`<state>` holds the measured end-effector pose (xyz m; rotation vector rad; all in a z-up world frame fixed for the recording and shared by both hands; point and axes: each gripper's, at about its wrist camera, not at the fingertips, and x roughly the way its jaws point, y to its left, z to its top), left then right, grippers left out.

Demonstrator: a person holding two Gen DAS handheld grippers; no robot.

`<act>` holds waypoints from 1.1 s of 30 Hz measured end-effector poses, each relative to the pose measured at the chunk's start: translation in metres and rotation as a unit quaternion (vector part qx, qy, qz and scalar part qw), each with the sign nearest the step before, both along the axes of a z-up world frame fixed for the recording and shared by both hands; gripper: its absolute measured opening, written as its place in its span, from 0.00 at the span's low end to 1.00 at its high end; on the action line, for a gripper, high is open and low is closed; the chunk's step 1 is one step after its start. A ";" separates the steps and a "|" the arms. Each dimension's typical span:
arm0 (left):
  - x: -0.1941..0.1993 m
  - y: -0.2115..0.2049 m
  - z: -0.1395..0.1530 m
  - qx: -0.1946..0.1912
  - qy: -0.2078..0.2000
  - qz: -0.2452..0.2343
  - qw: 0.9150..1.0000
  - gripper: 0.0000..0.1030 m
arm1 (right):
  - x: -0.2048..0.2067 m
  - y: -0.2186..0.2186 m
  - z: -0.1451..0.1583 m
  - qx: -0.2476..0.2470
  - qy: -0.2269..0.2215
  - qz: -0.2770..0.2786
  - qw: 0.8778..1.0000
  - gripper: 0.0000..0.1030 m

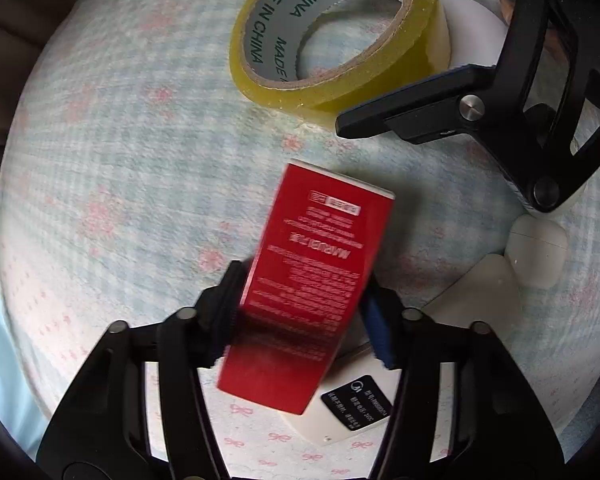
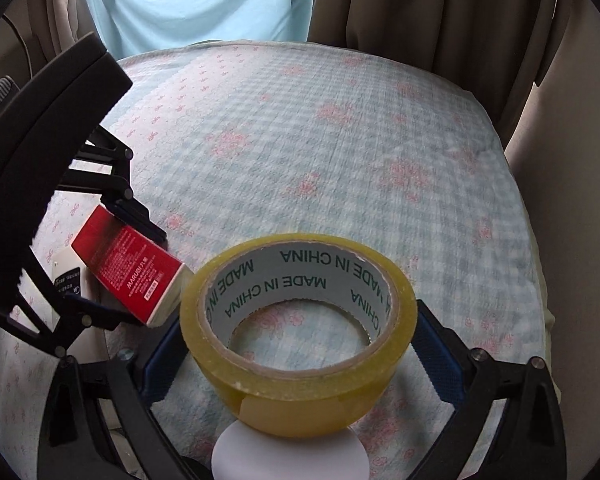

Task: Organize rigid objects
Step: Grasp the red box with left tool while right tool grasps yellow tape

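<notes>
My left gripper (image 1: 300, 312) is shut on a red box (image 1: 304, 284) with white print, held tilted just above the patterned cloth; the box also shows in the right wrist view (image 2: 128, 264). A yellow tape roll (image 1: 332, 28) lies flat on the cloth beyond it. In the right wrist view the tape roll (image 2: 300, 332) sits between the fingers of my right gripper (image 2: 300, 352). The jaws stand wide, one on each side of the roll, with gaps showing. The right gripper's finger (image 1: 412, 108) reaches in beside the roll.
A white device with a black label (image 1: 352, 408) lies under the red box. A white round object (image 2: 290, 454) sits under the tape roll's near edge. Small white pieces (image 1: 536, 248) lie at right. Curtains (image 2: 420, 8) hang behind the cloth-covered surface (image 2: 340, 140).
</notes>
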<state>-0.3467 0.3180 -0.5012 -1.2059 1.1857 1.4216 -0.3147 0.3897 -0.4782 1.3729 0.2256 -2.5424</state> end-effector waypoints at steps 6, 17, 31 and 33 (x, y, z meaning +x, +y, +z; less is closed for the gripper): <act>-0.005 0.005 0.002 -0.003 0.005 -0.007 1.000 0.44 | 0.000 -0.002 -0.001 0.004 -0.003 -0.001 1.000 0.92; -0.040 0.003 0.026 0.025 -0.016 0.081 0.996 0.41 | 0.008 0.008 0.018 -0.032 0.002 -0.054 0.998 0.92; -0.090 -0.028 0.091 0.084 -0.050 0.247 0.964 0.41 | 0.028 0.009 0.073 -0.049 0.011 -0.088 0.995 0.92; -0.081 -0.039 0.107 0.095 -0.046 0.265 0.958 0.41 | 0.033 0.006 0.088 -0.049 0.012 -0.090 0.995 0.92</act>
